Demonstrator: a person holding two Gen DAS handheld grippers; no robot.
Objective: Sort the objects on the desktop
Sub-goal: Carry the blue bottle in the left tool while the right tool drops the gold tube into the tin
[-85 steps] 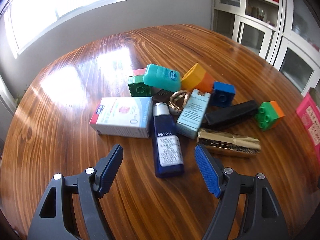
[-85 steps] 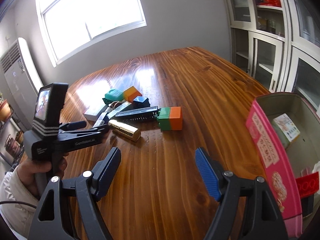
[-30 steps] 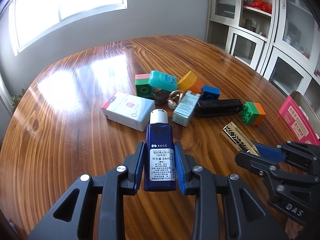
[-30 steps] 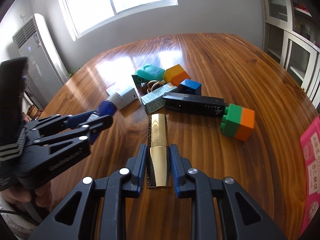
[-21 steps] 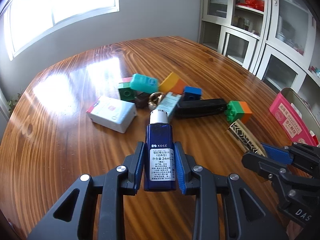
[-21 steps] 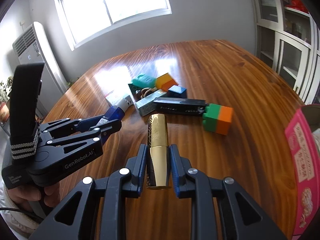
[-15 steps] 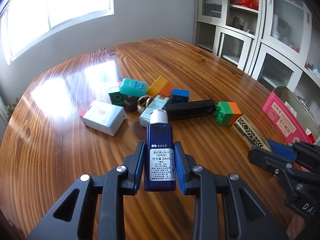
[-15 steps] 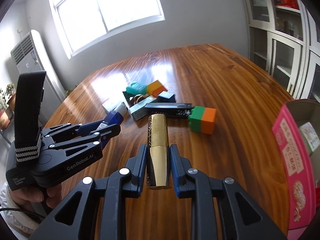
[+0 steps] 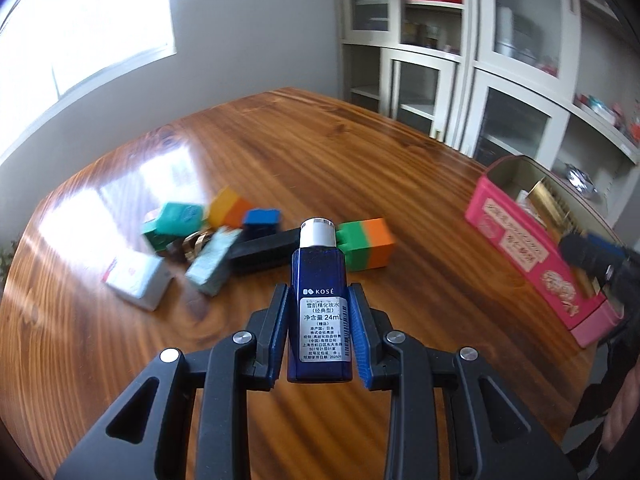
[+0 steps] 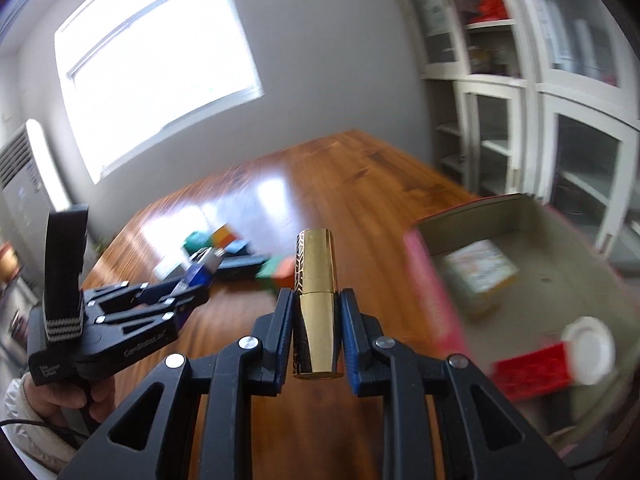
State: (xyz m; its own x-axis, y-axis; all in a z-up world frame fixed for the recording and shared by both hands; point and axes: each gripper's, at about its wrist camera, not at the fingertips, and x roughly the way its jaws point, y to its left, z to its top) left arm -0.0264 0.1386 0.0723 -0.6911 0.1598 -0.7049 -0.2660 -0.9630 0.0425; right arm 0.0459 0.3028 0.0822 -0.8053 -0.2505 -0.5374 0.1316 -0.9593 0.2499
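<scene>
Carrying: left gripper (image 9: 320,328) fingers clamp bottle (image 9: 320,304); right gripper (image 10: 316,332) fingers clamp gold tube (image 10: 316,300) beside pink box (image 10: 520,280).
Done: few items boxed.
Left: blocks (image 9: 366,244), cartons on counter (image 9: 360,152).

Glossy wooden table (image 9: 400,168), metallic gold tube (image 10: 316,304)

blue bottle (image 9: 320,304) label: "KOSÉ", "24mL"

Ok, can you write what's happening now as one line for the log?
left tongs: shut on blue bottle | right tongs: shut on gold tube | pink box: open, beside gold tube
</scene>
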